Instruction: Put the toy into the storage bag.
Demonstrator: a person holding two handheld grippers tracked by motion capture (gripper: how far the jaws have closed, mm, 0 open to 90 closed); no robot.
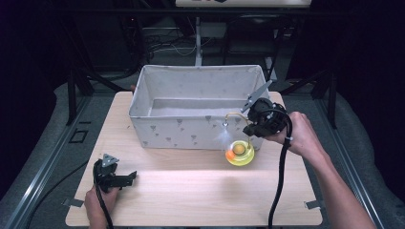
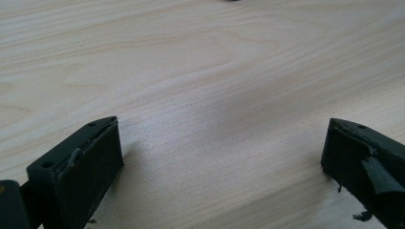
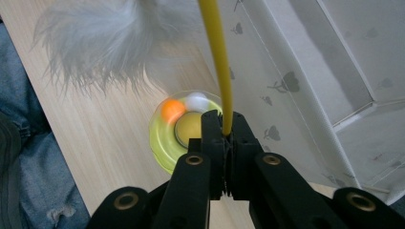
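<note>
A cat toy with a round yellow-green base (image 1: 240, 152) holding an orange ball (image 1: 230, 155) and a white ball (image 3: 197, 100) sits close to the front of the fabric bin (image 1: 191, 129). A thin yellow wand (image 3: 218, 62) rises from it and ends in a white feather tuft (image 3: 102, 38). My right gripper (image 1: 249, 130) is shut on the wand (image 1: 234, 114) just above the base (image 3: 165, 138). My left gripper (image 1: 131, 177) rests near the table's front left corner, its jaws wide apart over bare wood (image 2: 215, 109) with nothing between them.
The large white fabric bin stands at the back of the wooden table (image 1: 191, 195), its inside (image 1: 200, 102) showing nothing. The bin's wall (image 3: 305, 81) is right beside the toy. A person's jeans (image 3: 19, 157) lie beyond the table edge.
</note>
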